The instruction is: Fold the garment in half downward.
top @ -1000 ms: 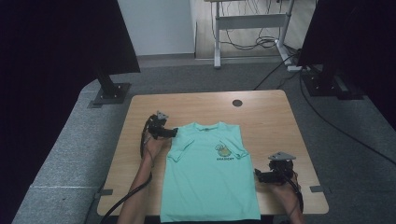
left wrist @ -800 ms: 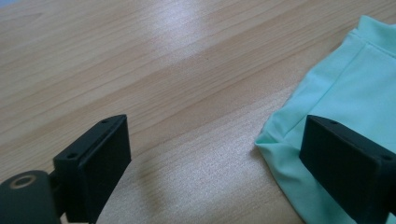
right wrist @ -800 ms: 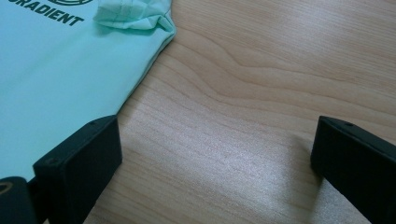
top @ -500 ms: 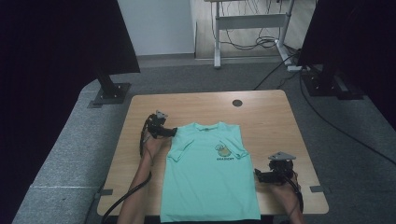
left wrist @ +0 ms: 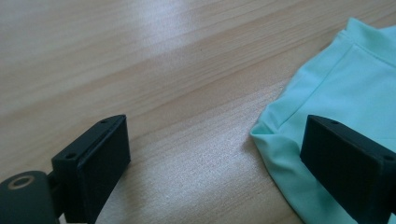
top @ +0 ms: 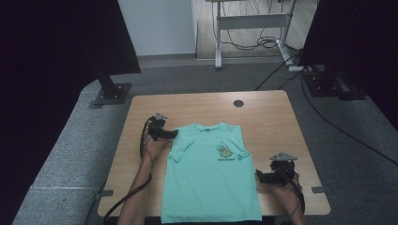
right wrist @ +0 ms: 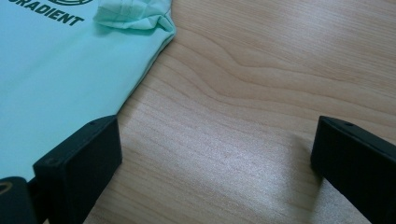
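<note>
Forearms reach in low from the near edge. Left claw [top: 170, 134] gapes at the far-left shoulder of the smooth mint T-shirt [top: 211, 183]; right claw [top: 261, 176] gapes beside its right hem, on the grained wooden worktop [top: 272, 117].

I'm looking at a lab setup: grey carpet [top: 70, 154], black curtains [top: 51, 42], light stands [top: 110, 91], trailing cables [top: 328, 122], a bare wooden surface [top: 263, 117].

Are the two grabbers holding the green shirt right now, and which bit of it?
No, nothing is held. The left gripper is open at the shirt's shoulder edge, and the right gripper is open beside its side hem.
</note>
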### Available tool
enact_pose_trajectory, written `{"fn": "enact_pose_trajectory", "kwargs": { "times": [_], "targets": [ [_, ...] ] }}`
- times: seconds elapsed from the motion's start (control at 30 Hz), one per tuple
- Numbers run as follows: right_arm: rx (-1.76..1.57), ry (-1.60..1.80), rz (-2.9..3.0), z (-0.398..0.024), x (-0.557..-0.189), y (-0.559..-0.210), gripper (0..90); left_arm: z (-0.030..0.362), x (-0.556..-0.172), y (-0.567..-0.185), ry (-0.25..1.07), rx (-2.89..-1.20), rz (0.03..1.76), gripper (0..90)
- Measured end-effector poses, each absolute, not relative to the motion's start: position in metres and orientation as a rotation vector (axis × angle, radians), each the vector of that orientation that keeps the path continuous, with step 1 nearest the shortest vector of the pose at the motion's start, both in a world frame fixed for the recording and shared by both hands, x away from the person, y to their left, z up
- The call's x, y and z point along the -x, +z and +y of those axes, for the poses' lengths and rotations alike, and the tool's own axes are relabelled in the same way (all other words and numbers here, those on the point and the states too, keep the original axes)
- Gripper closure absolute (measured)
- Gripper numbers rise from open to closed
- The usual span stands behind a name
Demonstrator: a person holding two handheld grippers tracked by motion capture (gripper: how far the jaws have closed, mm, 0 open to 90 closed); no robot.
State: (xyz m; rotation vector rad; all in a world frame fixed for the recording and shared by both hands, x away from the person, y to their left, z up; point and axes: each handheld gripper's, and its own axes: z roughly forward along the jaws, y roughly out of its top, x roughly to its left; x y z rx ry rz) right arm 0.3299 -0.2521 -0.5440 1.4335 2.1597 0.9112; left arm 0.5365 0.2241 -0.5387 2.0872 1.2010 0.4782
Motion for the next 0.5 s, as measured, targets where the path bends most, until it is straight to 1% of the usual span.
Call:
{"fn": "enact_pose_trajectory", "kwargs": {
  "times": [0.27,0.5],
  "targets": [
    [-1.432,0.913,2.162,-0.2525,-0.33,-0.5439,1.4,0.2237,-0.5371,-0.5389,0.477,-2.09,1.198,6.6],
    [-1.436,0.93,2.158,-0.2546,-0.3322,-0.5423,5.0,0.2237,-0.5371,-0.5389,0.478,-2.09,1.198,6.6]
  ]
}}
